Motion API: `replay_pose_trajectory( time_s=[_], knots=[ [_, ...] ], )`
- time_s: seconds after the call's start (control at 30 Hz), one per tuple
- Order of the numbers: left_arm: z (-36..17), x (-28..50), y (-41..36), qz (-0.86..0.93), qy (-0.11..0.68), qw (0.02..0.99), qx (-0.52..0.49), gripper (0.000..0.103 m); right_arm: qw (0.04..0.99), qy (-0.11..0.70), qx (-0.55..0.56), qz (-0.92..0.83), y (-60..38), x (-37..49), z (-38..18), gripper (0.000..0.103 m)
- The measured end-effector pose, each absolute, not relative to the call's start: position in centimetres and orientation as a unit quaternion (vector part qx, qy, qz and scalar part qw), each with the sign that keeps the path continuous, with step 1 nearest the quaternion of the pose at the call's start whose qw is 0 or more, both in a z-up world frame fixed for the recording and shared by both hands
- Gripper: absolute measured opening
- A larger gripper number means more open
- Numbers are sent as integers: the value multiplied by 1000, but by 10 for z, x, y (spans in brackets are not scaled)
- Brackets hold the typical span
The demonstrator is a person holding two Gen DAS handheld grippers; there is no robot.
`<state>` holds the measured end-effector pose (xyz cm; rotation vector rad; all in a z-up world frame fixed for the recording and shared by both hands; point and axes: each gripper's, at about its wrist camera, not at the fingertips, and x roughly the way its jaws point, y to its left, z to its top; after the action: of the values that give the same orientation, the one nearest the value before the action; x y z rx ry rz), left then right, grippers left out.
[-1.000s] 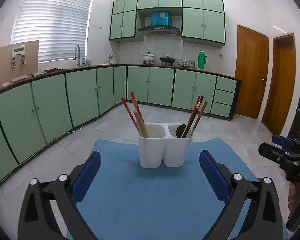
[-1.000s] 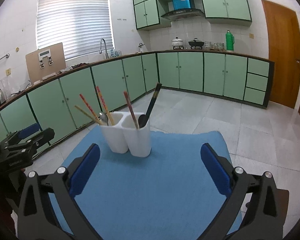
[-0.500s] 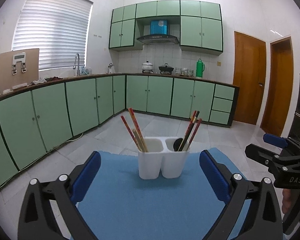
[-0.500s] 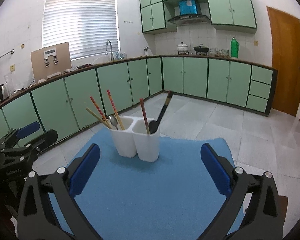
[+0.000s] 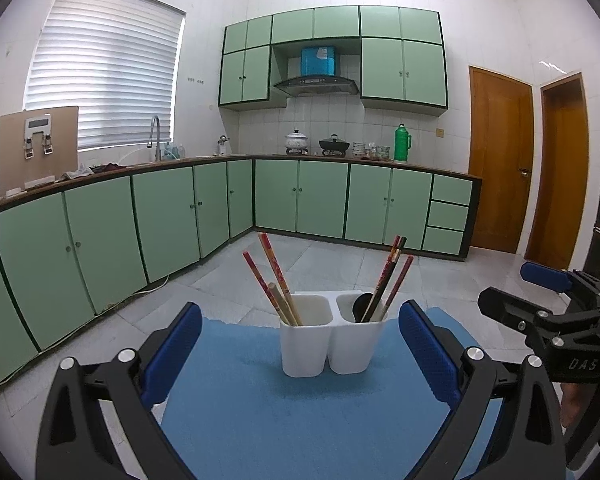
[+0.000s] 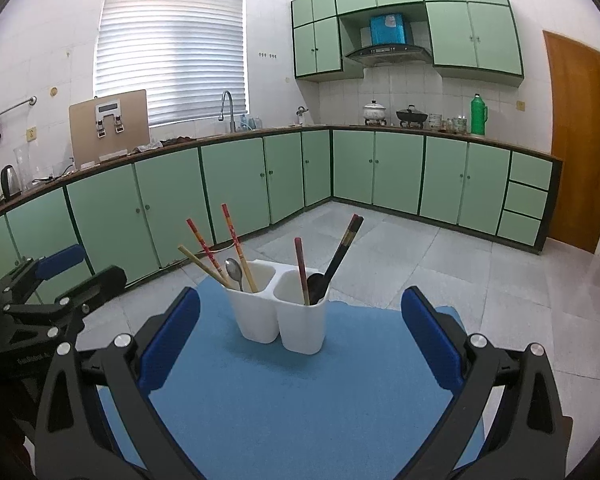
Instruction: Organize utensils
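A white two-compartment utensil holder (image 5: 327,340) stands on a blue mat (image 5: 292,420); it also shows in the right wrist view (image 6: 281,316). Its left compartment holds red and tan chopsticks (image 6: 232,236) and a metal spoon (image 6: 233,271). Its right compartment holds dark and red chopsticks (image 5: 392,276) and a black spoon (image 6: 315,285). My left gripper (image 5: 300,356) is open and empty, back from the holder. My right gripper (image 6: 300,340) is open and empty, also back from it.
The mat (image 6: 300,400) covers a small table over a tiled floor. Green cabinets (image 5: 160,216) line the left and far walls. Wooden doors (image 5: 500,160) stand at the right. The right gripper shows at the right edge of the left wrist view (image 5: 548,320).
Both grippers have tilted up and drawn back a little, so the holder sits lower and smaller in both views. Both stay open. The holder and utensils have not moved.
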<state>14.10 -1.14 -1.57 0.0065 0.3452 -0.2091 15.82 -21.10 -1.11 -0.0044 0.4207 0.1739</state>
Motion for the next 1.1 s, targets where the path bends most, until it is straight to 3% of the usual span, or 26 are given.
replay_pose_trajectory(
  time_s=[1.1],
  knots=[
    [-14, 150, -15, -104, 169, 980, 2, 97, 974, 207, -4, 86, -211, 170, -12, 98]
  ],
)
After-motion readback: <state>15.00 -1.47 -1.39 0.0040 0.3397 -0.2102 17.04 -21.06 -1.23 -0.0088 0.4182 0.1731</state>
